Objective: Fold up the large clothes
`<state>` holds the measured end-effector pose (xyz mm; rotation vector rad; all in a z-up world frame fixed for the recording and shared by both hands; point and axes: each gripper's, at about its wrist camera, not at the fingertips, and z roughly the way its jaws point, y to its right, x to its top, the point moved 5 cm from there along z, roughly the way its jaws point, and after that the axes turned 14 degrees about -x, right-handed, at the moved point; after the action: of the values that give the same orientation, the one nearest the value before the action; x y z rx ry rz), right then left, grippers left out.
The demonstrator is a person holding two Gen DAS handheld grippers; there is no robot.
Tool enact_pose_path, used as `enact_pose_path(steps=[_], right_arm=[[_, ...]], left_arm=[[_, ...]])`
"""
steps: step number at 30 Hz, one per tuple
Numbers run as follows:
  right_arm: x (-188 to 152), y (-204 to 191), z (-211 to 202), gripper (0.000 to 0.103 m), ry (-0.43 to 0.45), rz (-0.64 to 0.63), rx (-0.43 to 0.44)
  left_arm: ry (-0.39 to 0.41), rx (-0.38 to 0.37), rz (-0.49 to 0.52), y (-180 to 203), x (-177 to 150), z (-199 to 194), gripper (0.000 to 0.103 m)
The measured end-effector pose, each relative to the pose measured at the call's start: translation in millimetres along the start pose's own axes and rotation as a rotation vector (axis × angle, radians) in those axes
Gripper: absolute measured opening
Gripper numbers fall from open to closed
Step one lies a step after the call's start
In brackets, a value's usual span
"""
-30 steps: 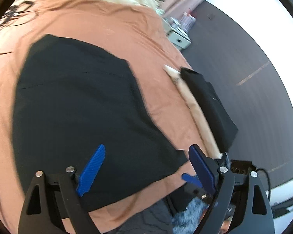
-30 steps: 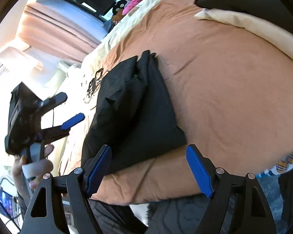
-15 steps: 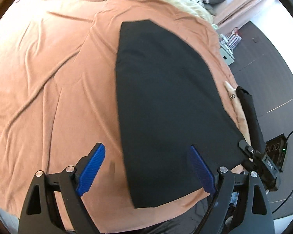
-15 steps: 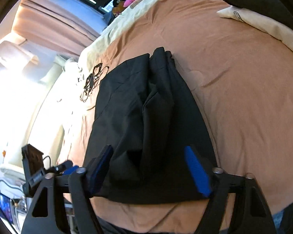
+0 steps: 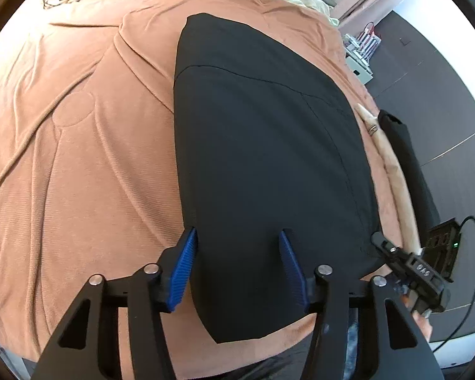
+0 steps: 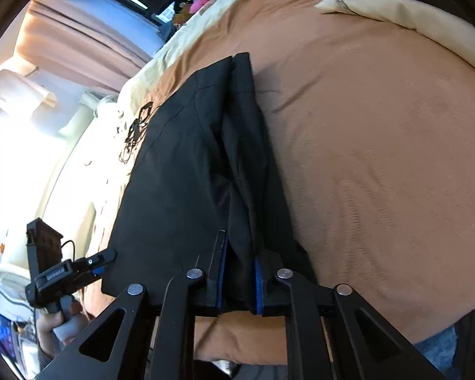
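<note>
Both grippers have dropped to the near bed (image 5: pixel 63 164) edge. Black garment (image 5: pixel 262 158) lies there, partly folded lengthwise. Right gripper (image 6: pixel 240 272) fingers closing, clamping its near hem; left gripper (image 5: pixel 237 266) closing astride the other corner. Crosswise folds remain.

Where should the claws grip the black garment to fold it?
Take the black garment at its near hem, one claw per near corner, coming in low from the bed's near edge. The hem runs along that edge, and the cloth lies flat. The right claw is closing on bunched pleats; the left claw is closing astride the hem.
</note>
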<state>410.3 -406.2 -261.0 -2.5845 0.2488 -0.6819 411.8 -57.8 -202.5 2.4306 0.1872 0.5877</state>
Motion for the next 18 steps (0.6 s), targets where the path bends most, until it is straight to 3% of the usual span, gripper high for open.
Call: enact_pose_path(steps=[3, 8, 9, 13, 18], right_arm=[[9.5, 4.0, 2.5, 0.051, 0.016, -0.031, -0.097], [16.5, 3.7, 21.5, 0.053, -0.068, -0.047, -0.057], [16.2, 4.4, 25.8, 0.052, -0.087, -0.034, -0.027], [12.0, -3.8, 26.5, 0.026, -0.098, -0.055, 0.037], [5.6, -12.4, 13.2, 0.017, -0.104, -0.074, 0.070]], left_arm=[[0.004, 0.004, -0.005, -1.3, -0.7, -2.3, 0.048], [0.014, 0.006, -0.005, 0.9, -3.7, -2.3, 0.036], [0.015, 0.004, 0.001, 1.9, -4.4, -2.3, 0.032], [0.017, -0.009, 0.019, 6.9, -4.2, -6.0, 0.024], [0.016, -0.016, 0.046, 13.1, -7.8, -17.4, 0.020]])
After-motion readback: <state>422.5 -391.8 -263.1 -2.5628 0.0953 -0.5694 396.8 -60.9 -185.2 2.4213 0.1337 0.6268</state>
